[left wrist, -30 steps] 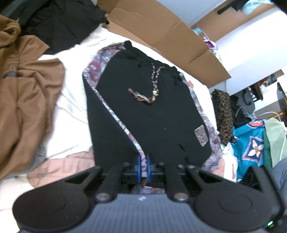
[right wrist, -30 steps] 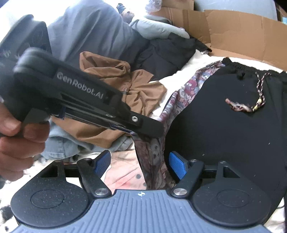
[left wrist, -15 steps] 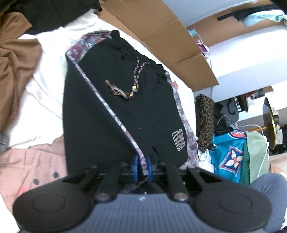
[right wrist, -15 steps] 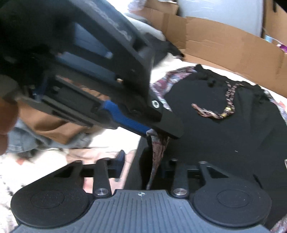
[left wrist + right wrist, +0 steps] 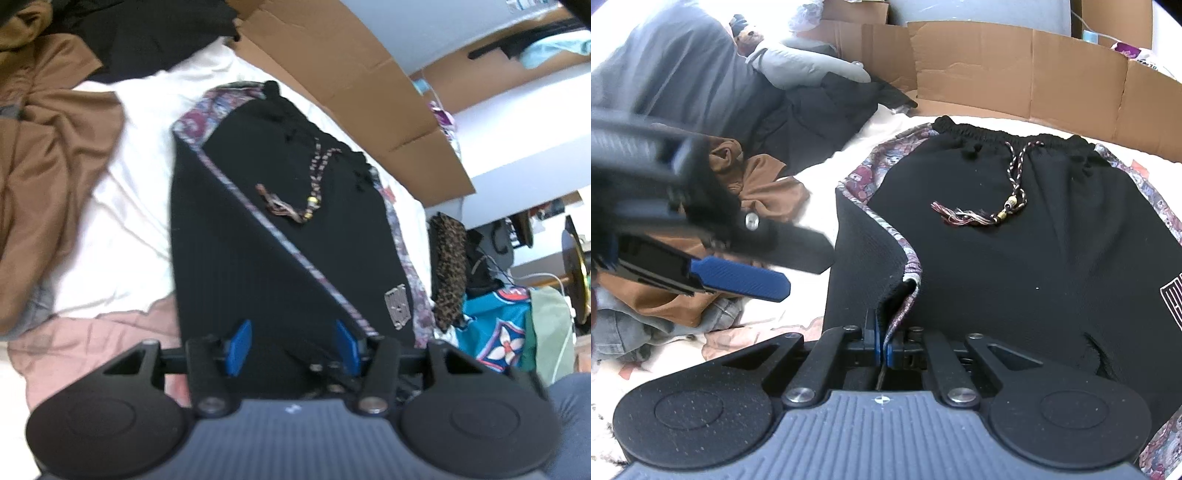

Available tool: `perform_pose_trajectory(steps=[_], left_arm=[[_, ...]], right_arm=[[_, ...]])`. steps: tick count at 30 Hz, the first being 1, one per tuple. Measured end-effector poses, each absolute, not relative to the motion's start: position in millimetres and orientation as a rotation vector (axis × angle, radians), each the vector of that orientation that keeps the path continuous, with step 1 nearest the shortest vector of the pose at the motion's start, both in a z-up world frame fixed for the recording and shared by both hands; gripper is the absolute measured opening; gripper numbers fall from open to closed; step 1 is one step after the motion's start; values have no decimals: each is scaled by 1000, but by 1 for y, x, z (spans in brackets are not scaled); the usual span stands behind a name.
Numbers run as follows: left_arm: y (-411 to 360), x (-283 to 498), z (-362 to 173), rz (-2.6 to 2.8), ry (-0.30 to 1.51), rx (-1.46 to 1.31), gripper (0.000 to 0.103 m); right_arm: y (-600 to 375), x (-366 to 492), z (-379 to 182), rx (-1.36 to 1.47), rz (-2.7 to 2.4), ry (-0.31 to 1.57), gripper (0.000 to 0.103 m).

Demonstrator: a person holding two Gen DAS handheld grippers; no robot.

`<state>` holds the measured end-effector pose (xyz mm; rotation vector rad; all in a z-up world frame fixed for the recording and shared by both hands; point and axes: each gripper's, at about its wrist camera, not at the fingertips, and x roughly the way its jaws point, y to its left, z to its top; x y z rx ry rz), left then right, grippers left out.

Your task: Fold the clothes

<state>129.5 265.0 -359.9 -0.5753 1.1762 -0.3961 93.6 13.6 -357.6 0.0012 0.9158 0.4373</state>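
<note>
You are pinching the patterned side hem of the black shorts (image 5: 1015,258) in your right gripper (image 5: 882,343), ready to fold them across the bed (image 5: 122,229); your left gripper (image 5: 291,343) is opening, fingers empty, handing that edge over.

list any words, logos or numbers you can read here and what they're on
No text can be read.
White patch on the black shorts: a blocky mark, too blurred to read.
The same patch in the right wrist view: cut off by the picture's edge, unreadable.
Small white mark on the right gripper's body: a symbol, not text.
</note>
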Motion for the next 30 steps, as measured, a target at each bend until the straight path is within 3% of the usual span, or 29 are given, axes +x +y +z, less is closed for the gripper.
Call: perform_pose_trajectory(steps=[16,30], left_arm=[[283,134,-360,-291,1192,-501,60],[257,131,-377,-325,1240,-458,60]], right_arm=[[-8,181,-280,-98,503,1127,1],[-48,249,-257,-158,486,1314,1]])
